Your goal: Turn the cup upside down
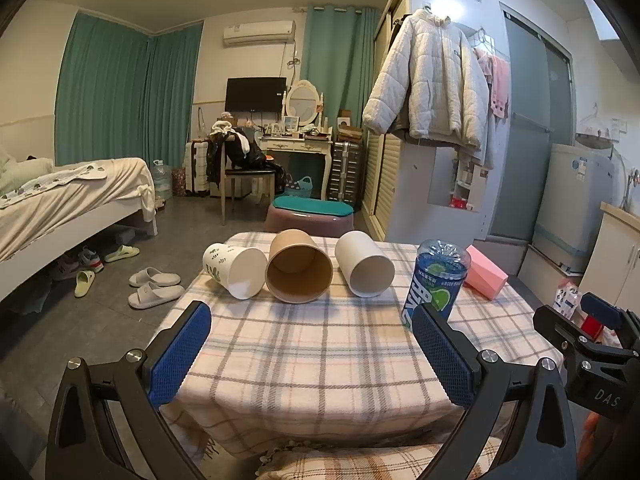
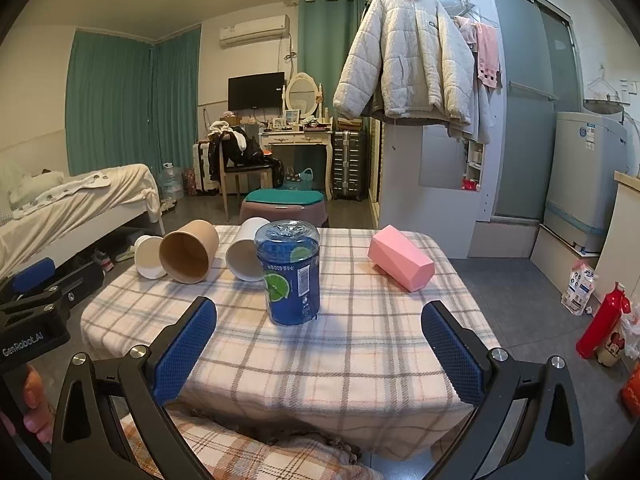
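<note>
Three cups lie on their sides on the checked tablecloth (image 1: 312,360), mouths toward me: a leaf-print white cup (image 1: 234,270) (image 2: 149,257), a brown paper cup (image 1: 298,266) (image 2: 188,255) and a plain white cup (image 1: 364,263) (image 2: 248,255). A blue clear cup (image 1: 436,282) (image 2: 291,272) stands mouth-down. A pink cup (image 1: 486,272) (image 2: 400,258) lies on its side at the right. My left gripper (image 1: 312,352) is open and empty at the near table edge. My right gripper (image 2: 320,344) is open and empty, in front of the blue cup.
A stool (image 1: 310,212) with a teal cushion stands behind the table. A bed (image 1: 60,200) and slippers (image 1: 154,286) are at the left. A wardrobe with a hanging white jacket (image 1: 428,84) and a washing machine (image 1: 576,200) are at the right. A red bottle (image 2: 600,322) stands on the floor.
</note>
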Available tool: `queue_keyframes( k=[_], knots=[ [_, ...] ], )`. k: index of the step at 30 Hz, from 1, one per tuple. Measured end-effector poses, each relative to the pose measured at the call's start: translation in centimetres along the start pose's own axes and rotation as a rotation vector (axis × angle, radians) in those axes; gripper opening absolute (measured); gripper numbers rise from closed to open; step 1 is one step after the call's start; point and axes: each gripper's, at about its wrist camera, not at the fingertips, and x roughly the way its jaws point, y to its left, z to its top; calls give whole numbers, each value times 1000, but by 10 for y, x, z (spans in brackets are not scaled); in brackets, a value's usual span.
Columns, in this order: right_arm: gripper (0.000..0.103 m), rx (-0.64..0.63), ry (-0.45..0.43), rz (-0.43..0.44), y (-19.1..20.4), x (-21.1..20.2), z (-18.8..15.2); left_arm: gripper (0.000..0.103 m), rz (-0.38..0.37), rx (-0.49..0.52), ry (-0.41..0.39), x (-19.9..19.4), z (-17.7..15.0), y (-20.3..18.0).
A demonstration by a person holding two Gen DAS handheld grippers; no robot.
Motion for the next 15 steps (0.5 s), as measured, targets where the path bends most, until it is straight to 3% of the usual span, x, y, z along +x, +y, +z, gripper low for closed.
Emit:
queue_keyframes(
  k=[15],
  knots=[
    [103, 10, 5, -1, -4, 0, -2, 103, -1, 19, 1, 2, -3, -7]
  ],
)
